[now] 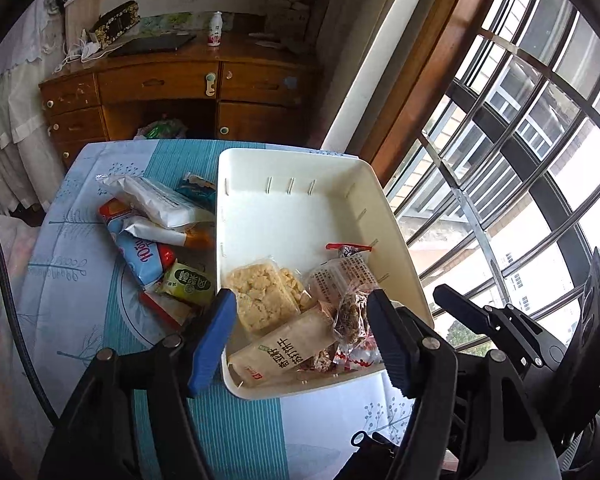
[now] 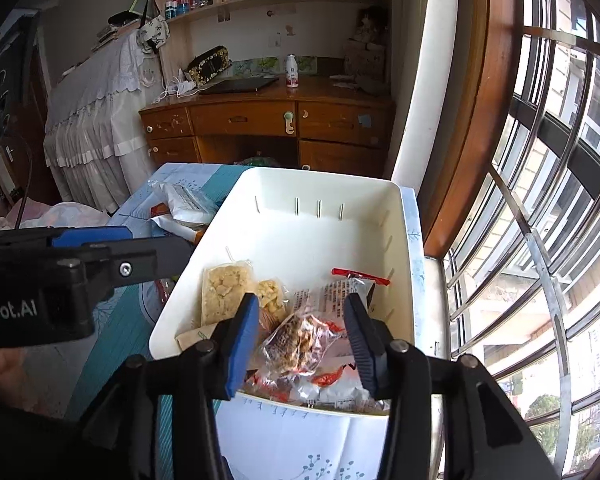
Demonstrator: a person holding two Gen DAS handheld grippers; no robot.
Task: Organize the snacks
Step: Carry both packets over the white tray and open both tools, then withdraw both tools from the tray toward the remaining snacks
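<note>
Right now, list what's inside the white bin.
In the white bin: crumbly yellow cake pack, cracker pack, clear nut-bar bag, red-tabbed packet. Packets beneath are mostly covered; the far half is bare.

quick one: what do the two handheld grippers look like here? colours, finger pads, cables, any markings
Both are matte black linkage frames with silver pivot bolts. On the left gripper and the right gripper, one of the fingers carries a blue pad; the other is black and ribbed. White lettering ending "obot.AI" marks the left gripper's body. A black cable runs beside it. No sleeves visible.
</note>
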